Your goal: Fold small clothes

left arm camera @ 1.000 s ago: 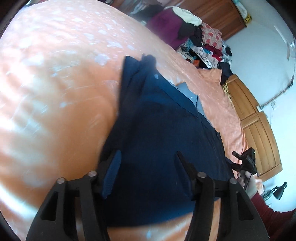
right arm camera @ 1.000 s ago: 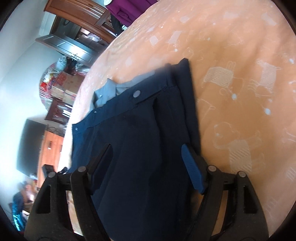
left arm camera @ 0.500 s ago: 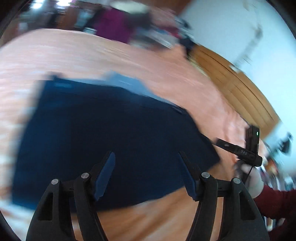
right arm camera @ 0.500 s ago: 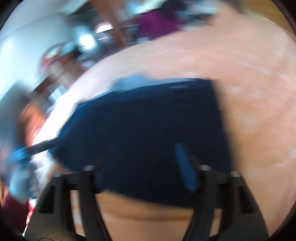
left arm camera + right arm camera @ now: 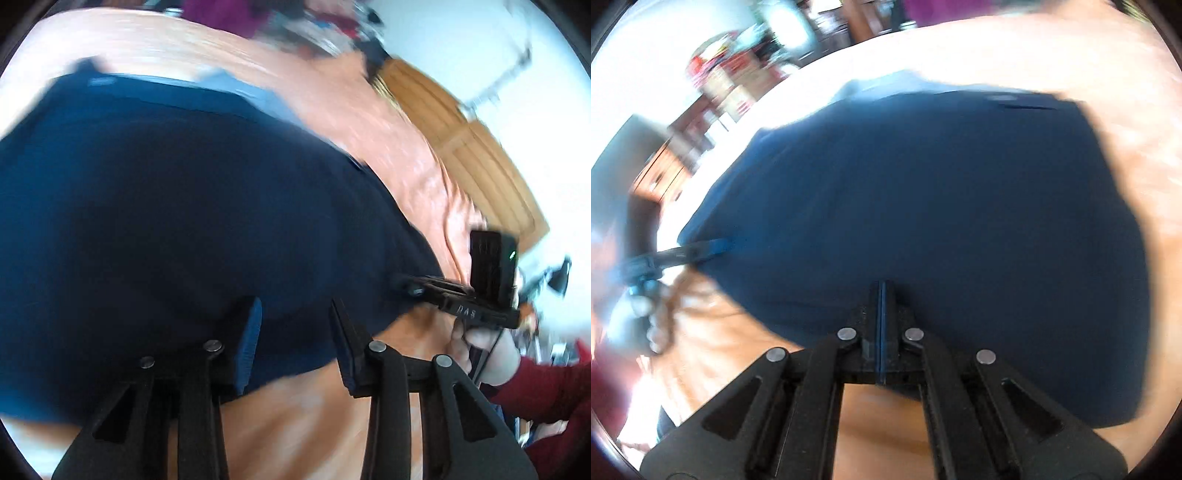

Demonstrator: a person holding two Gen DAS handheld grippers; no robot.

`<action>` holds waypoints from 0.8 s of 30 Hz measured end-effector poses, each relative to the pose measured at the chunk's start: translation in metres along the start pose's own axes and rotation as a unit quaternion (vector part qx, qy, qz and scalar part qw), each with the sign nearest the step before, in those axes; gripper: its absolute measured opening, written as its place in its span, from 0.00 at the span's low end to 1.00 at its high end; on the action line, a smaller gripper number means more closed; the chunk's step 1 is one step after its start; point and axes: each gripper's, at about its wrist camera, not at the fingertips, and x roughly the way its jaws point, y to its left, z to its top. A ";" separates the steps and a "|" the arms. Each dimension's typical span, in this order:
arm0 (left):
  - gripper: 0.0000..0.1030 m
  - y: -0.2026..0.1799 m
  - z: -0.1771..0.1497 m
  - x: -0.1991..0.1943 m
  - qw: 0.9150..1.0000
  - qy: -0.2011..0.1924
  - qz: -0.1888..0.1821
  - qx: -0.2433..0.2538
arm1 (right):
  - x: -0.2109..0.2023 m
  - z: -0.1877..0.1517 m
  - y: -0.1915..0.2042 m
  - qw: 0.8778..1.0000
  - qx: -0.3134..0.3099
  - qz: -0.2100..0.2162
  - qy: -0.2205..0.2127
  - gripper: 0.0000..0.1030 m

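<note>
A navy garment (image 5: 184,221) with a grey inner lining (image 5: 236,86) at its far edge lies flat on the orange bedsheet (image 5: 369,110). My left gripper (image 5: 295,328) is open over the near hem, and its left pad (image 5: 249,339) overlaps the cloth. My right gripper (image 5: 882,295) is shut at the garment's (image 5: 923,203) near hem, with the cloth's edge between its pads. In the left wrist view the right gripper (image 5: 417,291) touches the garment's right corner, held by a hand in a red sleeve (image 5: 546,387). In the right wrist view the left gripper (image 5: 709,247) sits at the garment's left edge.
The bedsheet (image 5: 1126,92) stretches far around the garment. A wooden headboard (image 5: 461,147) stands at the right, a pile of clothes (image 5: 314,26) at the bed's far end. Wooden furniture and a dark screen (image 5: 628,158) are at the left, blurred.
Both views swung from the garment's sides to its near hem, with motion blur. My right gripper went from open to shut at the hem. My left gripper's fingers came closer together.
</note>
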 end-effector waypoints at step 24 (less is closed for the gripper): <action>1.00 0.083 -0.037 -0.101 0.916 -0.075 0.389 -0.066 | -0.062 -0.023 -0.123 0.946 0.109 -0.297 -0.064 1.00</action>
